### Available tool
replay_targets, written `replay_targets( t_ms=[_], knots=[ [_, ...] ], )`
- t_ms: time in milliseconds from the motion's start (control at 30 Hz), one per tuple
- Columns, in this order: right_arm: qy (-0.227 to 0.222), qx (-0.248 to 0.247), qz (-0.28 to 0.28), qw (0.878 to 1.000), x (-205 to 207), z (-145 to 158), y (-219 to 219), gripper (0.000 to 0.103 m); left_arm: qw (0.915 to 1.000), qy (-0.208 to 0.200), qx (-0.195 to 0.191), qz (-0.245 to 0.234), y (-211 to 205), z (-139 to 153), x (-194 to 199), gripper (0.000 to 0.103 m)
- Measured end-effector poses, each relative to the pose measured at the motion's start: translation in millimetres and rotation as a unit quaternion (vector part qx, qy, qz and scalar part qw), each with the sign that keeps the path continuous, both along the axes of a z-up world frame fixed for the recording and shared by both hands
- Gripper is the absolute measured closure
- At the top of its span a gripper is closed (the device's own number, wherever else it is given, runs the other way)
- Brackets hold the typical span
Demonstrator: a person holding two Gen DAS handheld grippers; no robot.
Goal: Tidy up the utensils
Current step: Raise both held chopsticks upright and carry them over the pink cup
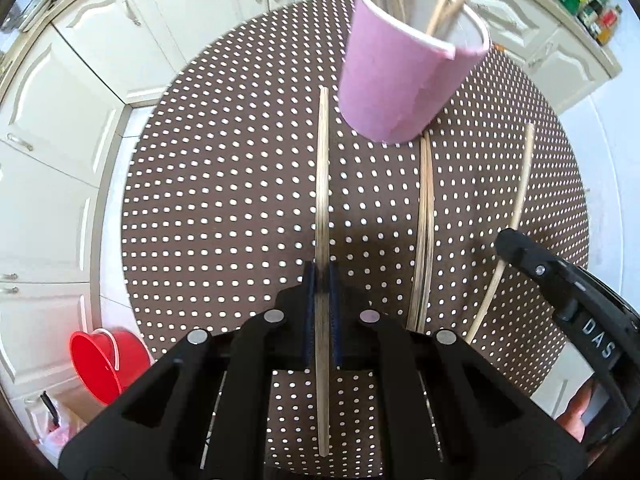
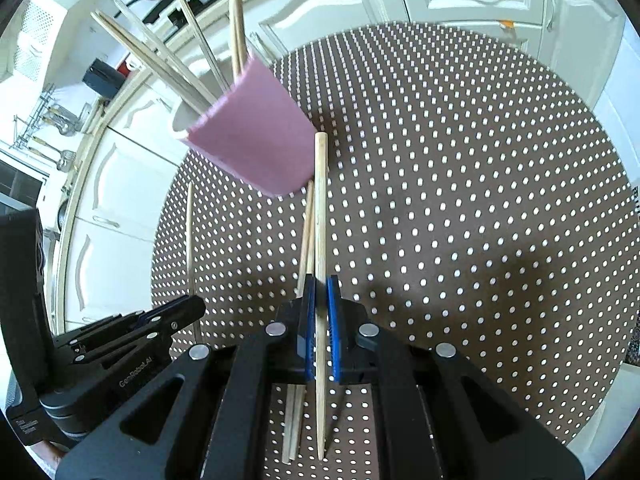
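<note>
Bamboo is what I have in both hands: my left gripper (image 1: 321, 280) has its blue pads clamped on one chopstick (image 1: 322, 184), and my right gripper (image 2: 320, 288) is pinched tight on another chopstick (image 2: 320, 216), each stick running lengthwise through the closed fingers.

Ahead of both stands the pink paper cup (image 1: 404, 76), near the far edge of the round brown table (image 1: 224, 184) with its white dots, and several chopsticks already lean out of its mouth.

On the table surface, a loose pair of chopsticks (image 1: 425, 232) lies between my two grippers, its far end at the foot of the cup. Off the table's near left edge I see a red bucket (image 1: 106, 364) on the floor.
</note>
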State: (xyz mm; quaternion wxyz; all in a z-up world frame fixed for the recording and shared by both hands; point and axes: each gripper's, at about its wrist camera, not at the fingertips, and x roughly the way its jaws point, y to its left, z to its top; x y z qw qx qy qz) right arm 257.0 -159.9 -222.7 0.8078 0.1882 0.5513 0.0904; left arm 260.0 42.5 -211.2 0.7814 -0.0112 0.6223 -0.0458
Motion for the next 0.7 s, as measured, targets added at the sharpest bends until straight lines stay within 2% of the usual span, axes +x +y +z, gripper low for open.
replay_targets(
  t_ms=[267,433,700],
  knots=[
    [-0.046,0.001,-0.016,0.999,6,28,-9,0.098,0.9982,-0.054,-0.017,0.021,25,40,-15,0.096],
    [-0.077,-0.001,-0.022,0.997,2,50,-16,0.098,0.9954,-0.086,-0.029,0.030,9,59,1,0.096],
    [-0.127,-0.003,-0.035,0.991,-2,86,-30,0.098,0.9866,-0.151,-0.052,0.036,4,91,16,0.096]
  ],
)
